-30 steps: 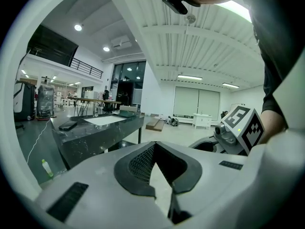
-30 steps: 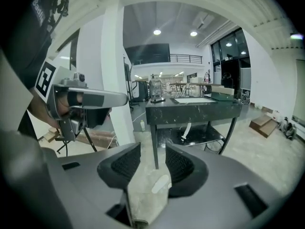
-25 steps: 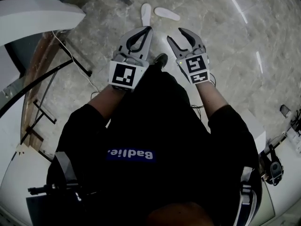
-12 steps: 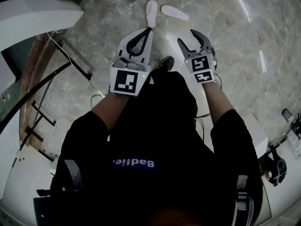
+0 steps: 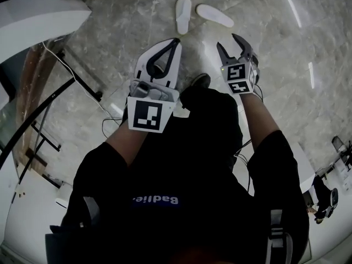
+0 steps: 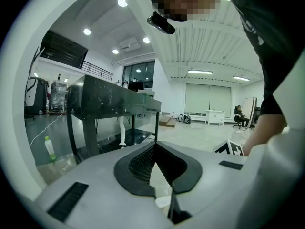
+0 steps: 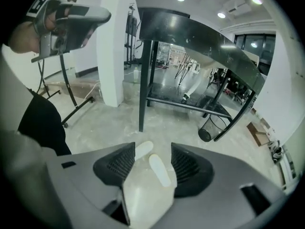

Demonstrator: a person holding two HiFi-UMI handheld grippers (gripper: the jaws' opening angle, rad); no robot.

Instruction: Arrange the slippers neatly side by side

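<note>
Two white slippers lie on the marble floor ahead of me. One slipper [image 5: 183,14] points straight away and the other [image 5: 215,15] lies at an angle to its right, their far ends close together. My right gripper [image 5: 231,44] hangs open and empty in the air short of them. In the right gripper view both slippers [image 7: 144,150] [image 7: 159,170] show on the floor between its spread jaws [image 7: 153,163]. My left gripper [image 5: 175,40] is held beside it, jaws shut tip to tip on nothing [image 6: 153,148].
A black table [image 7: 190,27] on thin legs stands beyond the slippers, with a wire waste basket [image 7: 208,128] under it and a white pillar [image 7: 114,46] to its left. A white curved desk [image 5: 38,18], a black stand and cables [image 5: 82,76] lie on my left. My black shoe [image 5: 201,80] shows below.
Both grippers have moved forward and the slippers sit lower and nearer in the head view. The right jaws have spread wider. The left jaws stay shut.
</note>
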